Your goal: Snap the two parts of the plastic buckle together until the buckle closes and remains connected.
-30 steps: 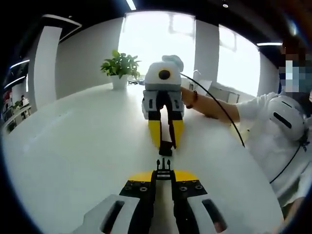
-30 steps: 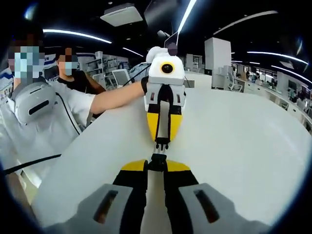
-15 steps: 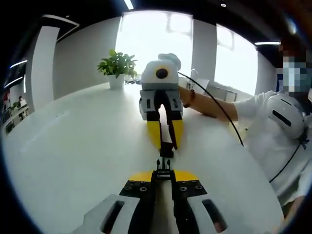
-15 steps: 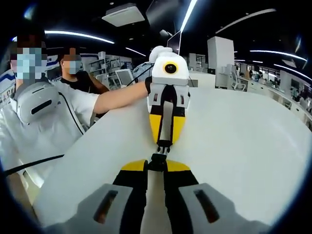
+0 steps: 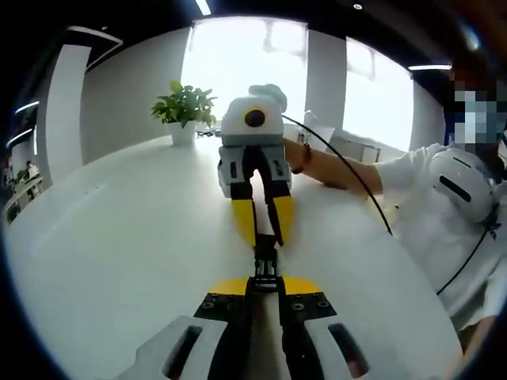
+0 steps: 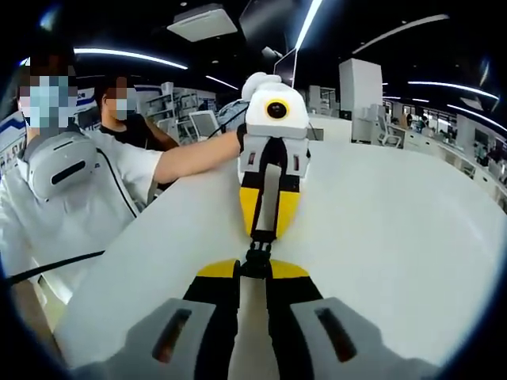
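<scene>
Table [image 5: 119, 237]: a broad white top that runs under both grippers in both views; its bare surface spreads wide to either side of them.
Person [image 6: 71, 190]: in a white top beside the table, one arm stretched along the edge toward the far gripper; in the left gripper view the same person sits at the right side.
Second person [image 6: 131, 119]: in dark clothes behind the first, seen in the right gripper view.
Plant [image 5: 184, 107]: green leaves in a white pot, standing on the far part of the table in the left gripper view.
Left gripper [image 5: 265, 285]: its yellow-tipped jaws rise from the bottom of its own view, pressed close on the near buckle half; in the right gripper view it faces the camera, jaws pointing down at the buckle.
Right gripper [image 6: 255, 269]: yellow-tipped jaws drawn together, clamped on its own buckle half; in the left gripper view it faces the camera from across the table.
Cable [image 5: 348, 178]: a thin dark line curving from the far gripper toward the person.
Buckle [image 5: 266, 257]: small, black, held above the table between the two grippers' tips; the two halves meet end to end with no gap visible. Whether they are latched is too small to tell.
</scene>
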The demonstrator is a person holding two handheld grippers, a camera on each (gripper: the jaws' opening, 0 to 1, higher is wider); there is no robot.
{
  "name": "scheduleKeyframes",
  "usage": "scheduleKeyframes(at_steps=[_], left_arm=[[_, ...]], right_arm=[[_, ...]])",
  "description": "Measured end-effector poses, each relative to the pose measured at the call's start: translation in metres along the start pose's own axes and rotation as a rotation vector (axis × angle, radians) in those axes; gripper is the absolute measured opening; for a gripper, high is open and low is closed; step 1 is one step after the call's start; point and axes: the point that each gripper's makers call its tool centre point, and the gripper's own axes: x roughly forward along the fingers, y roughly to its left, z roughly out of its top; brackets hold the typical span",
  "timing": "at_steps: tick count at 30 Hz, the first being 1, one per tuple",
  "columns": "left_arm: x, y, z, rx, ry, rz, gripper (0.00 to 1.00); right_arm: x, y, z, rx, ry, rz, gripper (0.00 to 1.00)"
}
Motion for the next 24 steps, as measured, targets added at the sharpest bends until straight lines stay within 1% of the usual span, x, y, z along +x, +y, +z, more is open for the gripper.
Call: scheduleKeyframes(at_steps=[8, 12, 17, 19, 21, 24], left_arm=[[0.001, 0.000, 0.002, 0.008, -0.010, -0.009, 0.11], [0.003, 0.000, -0.001, 0.016, 0.006, -0.008, 0.11], [0.005, -0.003, -0.001, 0.023, 0.003, -0.010, 0.11], [0.005, -0.005, -0.001, 0.029, 0.003, -0.011, 0.11], [0.006, -0.005, -0.001, 0.023, 0.002, -0.010, 0.11], [0.008, -0.005, -0.001, -0.007, -0.010, -0.004, 0.11]], right_arm=[[0.003, 0.003, 0.000, -0.004, -0.001, 0.000, 0.12], [0.007, 0.005, -0.003, 0.001, 0.013, 0.002, 0.12], [0.009, 0.007, -0.008, 0.005, 0.026, 0.008, 0.12], [0.009, 0.008, -0.008, -0.014, 0.022, 0.014, 0.12], [0.009, 0.005, -0.008, -0.022, 0.023, 0.011, 0.12], [0.010, 0.002, -0.007, -0.004, 0.007, 0.001, 0.12]])
